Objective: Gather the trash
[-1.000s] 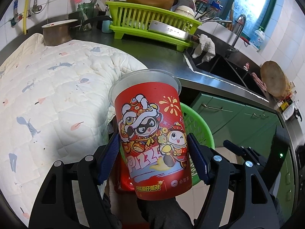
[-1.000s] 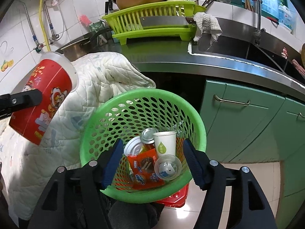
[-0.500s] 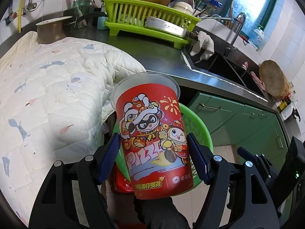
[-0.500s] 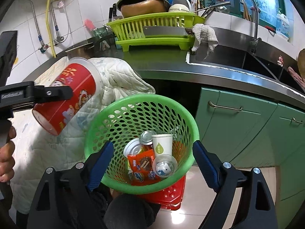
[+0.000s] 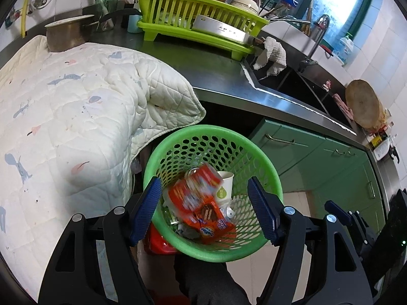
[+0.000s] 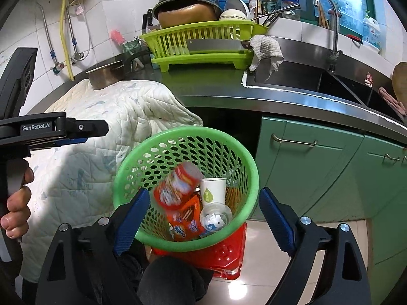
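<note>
While the left claw (image 5: 206,209) and right claw (image 6: 201,218) both gape wide and empty, a blurred red printed cup (image 5: 194,190) lies between their fingers inside the green perforated plastic basket (image 5: 178,142).

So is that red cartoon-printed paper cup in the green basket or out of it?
In: the red printed paper cup shows blurred and tilted inside the green perforated plastic basket, above the wrappers; left gripper stands open, empty.

Quilt (image 5: 76,117) and dish rack (image 5: 198,25) on counter (image 5: 216,76)

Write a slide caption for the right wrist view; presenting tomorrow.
Red cup drops blurred into green basket between the open right gripper.
</note>
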Tool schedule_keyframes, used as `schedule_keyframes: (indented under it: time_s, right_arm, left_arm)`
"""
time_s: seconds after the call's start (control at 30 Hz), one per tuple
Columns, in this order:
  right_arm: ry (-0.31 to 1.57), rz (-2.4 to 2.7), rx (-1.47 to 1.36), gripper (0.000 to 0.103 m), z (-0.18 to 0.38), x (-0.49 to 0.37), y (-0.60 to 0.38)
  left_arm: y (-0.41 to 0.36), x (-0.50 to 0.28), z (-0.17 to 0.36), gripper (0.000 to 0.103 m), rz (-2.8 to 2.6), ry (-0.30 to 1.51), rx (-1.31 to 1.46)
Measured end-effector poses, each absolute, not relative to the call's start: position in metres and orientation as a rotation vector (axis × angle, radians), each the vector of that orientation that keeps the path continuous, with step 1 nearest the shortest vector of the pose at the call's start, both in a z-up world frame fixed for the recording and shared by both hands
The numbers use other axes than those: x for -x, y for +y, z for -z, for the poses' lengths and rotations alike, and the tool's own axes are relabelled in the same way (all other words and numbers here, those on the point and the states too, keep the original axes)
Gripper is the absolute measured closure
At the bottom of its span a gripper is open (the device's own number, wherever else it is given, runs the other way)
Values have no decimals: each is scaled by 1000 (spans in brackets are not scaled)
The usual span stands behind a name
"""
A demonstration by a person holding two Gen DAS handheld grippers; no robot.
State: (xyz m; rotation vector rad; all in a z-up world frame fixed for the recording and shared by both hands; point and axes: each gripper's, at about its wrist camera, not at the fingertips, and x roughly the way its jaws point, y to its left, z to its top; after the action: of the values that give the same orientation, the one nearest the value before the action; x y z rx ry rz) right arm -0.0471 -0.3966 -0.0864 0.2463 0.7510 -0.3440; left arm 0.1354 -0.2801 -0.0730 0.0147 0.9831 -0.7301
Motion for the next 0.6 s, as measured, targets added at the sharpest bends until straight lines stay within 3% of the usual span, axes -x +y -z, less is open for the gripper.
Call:
schedule_keyframes:
  time_s: [0.27, 0.6]
  right_arm:
    - [748, 335, -239, 17, 83, 44, -393]
    - [730, 305, -212, 15, 71, 40, -379]
  left_arm:
    - [-260, -133, 62, 28, 694, 951, -15]
    - [-226, -125, 35, 13, 616, 842, -32]
